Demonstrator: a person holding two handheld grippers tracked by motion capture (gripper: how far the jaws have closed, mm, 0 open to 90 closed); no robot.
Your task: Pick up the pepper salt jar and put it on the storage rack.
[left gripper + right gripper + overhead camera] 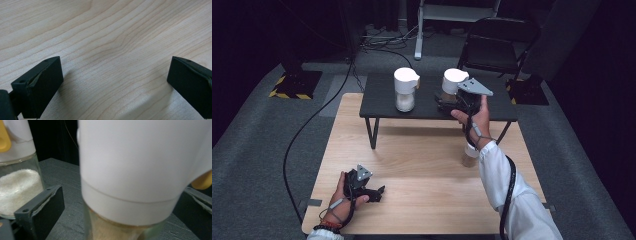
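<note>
Right gripper (451,102) jaws wide, flanking white-lidded jar (454,82) on dark shelf (382,107), pads apart; left gripper (373,192) wide on wooden table (422,170).

The two jars (406,89) (454,82) have white tops. The small shelf (382,102) is dark grey. The tabletop (422,165) is light wood with wavy lines. The sleeve (512,200) is white.

Likely recording studio: black curtains (252,30); floor cables (382,42); hazard-taped stand base (294,82)
</note>
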